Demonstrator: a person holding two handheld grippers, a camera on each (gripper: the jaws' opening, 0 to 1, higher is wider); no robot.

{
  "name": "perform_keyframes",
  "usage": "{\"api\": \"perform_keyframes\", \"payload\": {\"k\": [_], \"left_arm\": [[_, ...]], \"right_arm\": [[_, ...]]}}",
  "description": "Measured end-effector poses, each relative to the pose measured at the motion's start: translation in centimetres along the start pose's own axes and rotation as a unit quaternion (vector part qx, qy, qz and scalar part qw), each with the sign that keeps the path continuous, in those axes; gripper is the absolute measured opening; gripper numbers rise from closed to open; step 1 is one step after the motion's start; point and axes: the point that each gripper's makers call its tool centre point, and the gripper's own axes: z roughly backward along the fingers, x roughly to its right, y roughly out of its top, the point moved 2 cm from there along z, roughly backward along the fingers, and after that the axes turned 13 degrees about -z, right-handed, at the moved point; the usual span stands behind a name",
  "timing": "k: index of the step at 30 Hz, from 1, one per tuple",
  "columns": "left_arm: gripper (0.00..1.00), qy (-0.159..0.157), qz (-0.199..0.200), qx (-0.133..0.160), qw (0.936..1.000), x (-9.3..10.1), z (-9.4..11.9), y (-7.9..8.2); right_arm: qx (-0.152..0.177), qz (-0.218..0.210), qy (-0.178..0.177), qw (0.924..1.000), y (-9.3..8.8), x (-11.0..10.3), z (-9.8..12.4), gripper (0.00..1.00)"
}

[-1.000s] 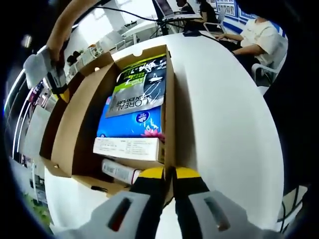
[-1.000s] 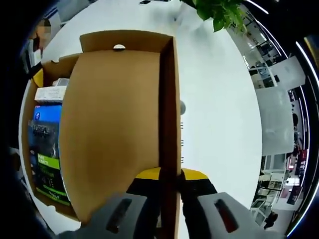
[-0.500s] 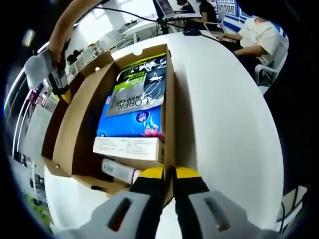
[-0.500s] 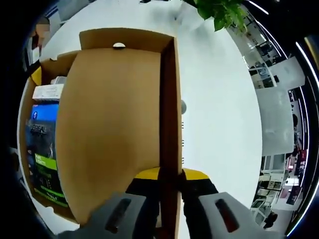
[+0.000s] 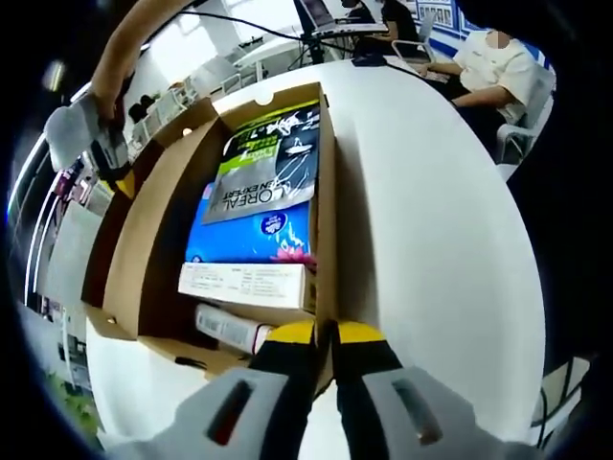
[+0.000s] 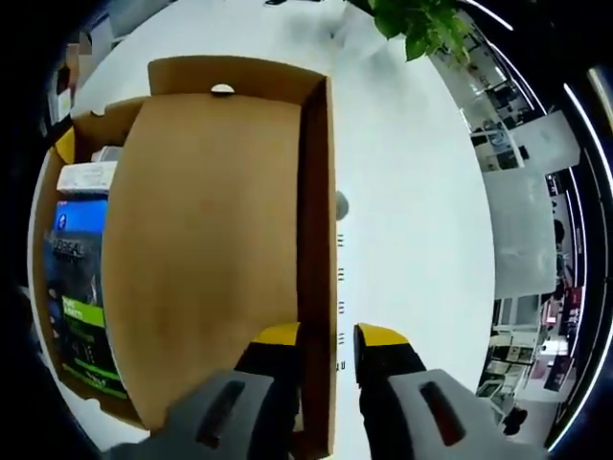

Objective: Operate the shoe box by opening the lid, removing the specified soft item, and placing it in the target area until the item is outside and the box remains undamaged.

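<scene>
With the shoe box (image 5: 192, 249) open on the white table (image 5: 431, 240), its lid (image 6: 201, 249) swung to nine o'clock, our left gripper (image 5: 324, 335) pinches the near wall while our right gripper (image 6: 326, 337), jaws parted, straddles the lid's edge, so next we'd reach for the blue pack (image 5: 254, 230) inside.

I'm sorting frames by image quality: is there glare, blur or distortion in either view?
Left gripper view: strong fisheye bending, the white table is brightly lit, yet the print on the pouch in the shoe box is readable. Right gripper view: same curved distortion, the lid is evenly lit, and the table is nearly blown out.
</scene>
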Motion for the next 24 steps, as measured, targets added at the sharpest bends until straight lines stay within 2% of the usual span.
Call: {"api": "perform_keyframes", "payload": {"k": [14,24], "left_arm": [[0.05,-0.001,0.0,-0.003,1.0,0.03,0.08,0.28],[0.05,-0.002,0.001,-0.005,1.0,-0.7,-0.06,0.03]], "right_arm": [[-0.001,0.002,-0.004,1.0,-0.05,0.23,0.48,0.2],[-0.002,0.003,-0.003,1.0,-0.21,0.28,0.39,0.2]]}}
